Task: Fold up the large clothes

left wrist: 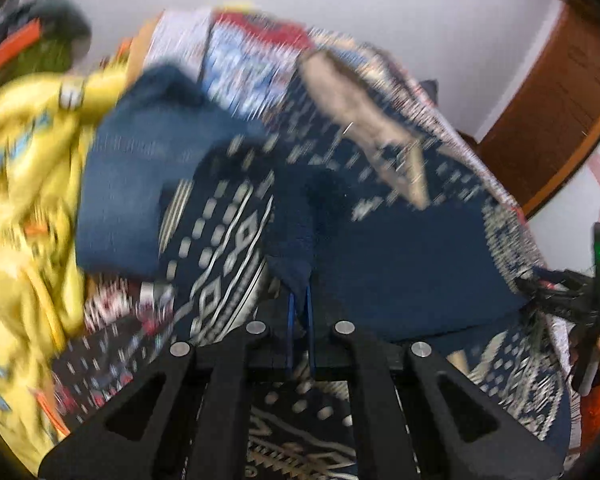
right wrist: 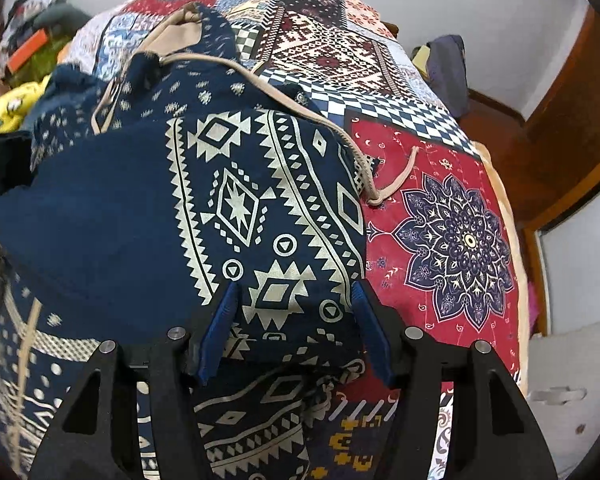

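Garment: your navy printed cloth (right wrist: 228, 208) lies on the patchwork bedspread (right wrist: 440, 208), doubled over on itself, its beige drawstring (right wrist: 364, 164) trailing off the right edge.
Left tongs: your left gripper (left wrist: 299, 304) has its blue fingers nearly together, pinching a fold of the navy cloth; the view is blurred.
Right tongs: your right gripper (right wrist: 294, 300) stands wide open over the top layer, holding nothing.
Done: one fold looks made, with the plain underside turned over the print.
Left: the bundle is bulky and rumpled, so I judge you about midway; it wants smoothing and at least one more fold.
Nearby: a yellow garment (left wrist: 24, 184) lies just beside it, unfolded.
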Demonstrator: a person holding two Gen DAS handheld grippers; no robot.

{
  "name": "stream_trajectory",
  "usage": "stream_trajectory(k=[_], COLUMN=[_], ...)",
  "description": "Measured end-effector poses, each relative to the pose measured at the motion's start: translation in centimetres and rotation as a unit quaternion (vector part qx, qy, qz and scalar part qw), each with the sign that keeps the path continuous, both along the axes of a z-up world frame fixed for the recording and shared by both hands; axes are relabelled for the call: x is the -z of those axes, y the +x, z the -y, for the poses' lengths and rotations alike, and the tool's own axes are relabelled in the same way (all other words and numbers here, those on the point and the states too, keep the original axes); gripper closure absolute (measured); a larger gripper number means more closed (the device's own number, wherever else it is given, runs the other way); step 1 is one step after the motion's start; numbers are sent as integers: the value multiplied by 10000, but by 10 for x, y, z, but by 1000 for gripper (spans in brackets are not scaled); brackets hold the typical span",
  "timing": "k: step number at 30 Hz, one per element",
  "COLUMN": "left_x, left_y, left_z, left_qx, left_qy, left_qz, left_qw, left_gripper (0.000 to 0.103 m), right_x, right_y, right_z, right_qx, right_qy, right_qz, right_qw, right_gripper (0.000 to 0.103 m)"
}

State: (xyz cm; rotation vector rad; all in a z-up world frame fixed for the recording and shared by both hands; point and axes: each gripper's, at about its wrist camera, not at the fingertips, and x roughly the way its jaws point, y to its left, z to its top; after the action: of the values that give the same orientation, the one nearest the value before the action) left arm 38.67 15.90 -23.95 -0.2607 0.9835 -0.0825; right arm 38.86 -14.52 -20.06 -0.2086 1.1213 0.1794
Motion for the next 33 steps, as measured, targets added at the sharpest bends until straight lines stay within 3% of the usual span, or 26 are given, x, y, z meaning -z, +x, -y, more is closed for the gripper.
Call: stream_trajectory(k=[2, 4, 7, 10, 14, 19, 21, 27, 33], left_x=[16, 31, 43, 43, 26, -20, -36, -71, -73], left_y=[-5, -11, -22, -31, -36, -29, -17, 41, 111], left_z=[-9, -16, -23, -29, -41, -36, -30, -11, 6], left_qx=[-120, -270, -388, -462, -422, -215, -66, 216, 296], left_qy=[47, 192, 616, 1122, 1278, 1597, 1596, 1089, 821], left_qz=[-136, -296, -396, -477, -484, 95, 247, 570, 540], left_qw=[9998, 9990, 9966, 9915, 9897, 9869, 9868, 9922, 9947], left_gripper=[88, 86, 73, 70, 59, 37, 36, 30, 29], right_x=[-1, -2, -1, -2, -9, -44, -60, -98, -96], right_y=[-2, -2, -2, -2, 2, 8, 14, 50, 93], right_z=[-1, -1, -1, -2, -4, -12, -17, -40, -72], right_qx=[-32, -34, -2, -18, -85, -289, -371, -472, -555], right_qy=[-68, -95, -109, -139, -131, -45, 16, 486, 726], right_qz=[16, 7, -1, -20, -128, 230, 418, 755, 685], right_qw=[10000, 9999, 9999, 9999, 9998, 9993, 9984, 9948, 9935], right_gripper=[46, 46, 45, 45, 45, 45, 45, 45, 42])
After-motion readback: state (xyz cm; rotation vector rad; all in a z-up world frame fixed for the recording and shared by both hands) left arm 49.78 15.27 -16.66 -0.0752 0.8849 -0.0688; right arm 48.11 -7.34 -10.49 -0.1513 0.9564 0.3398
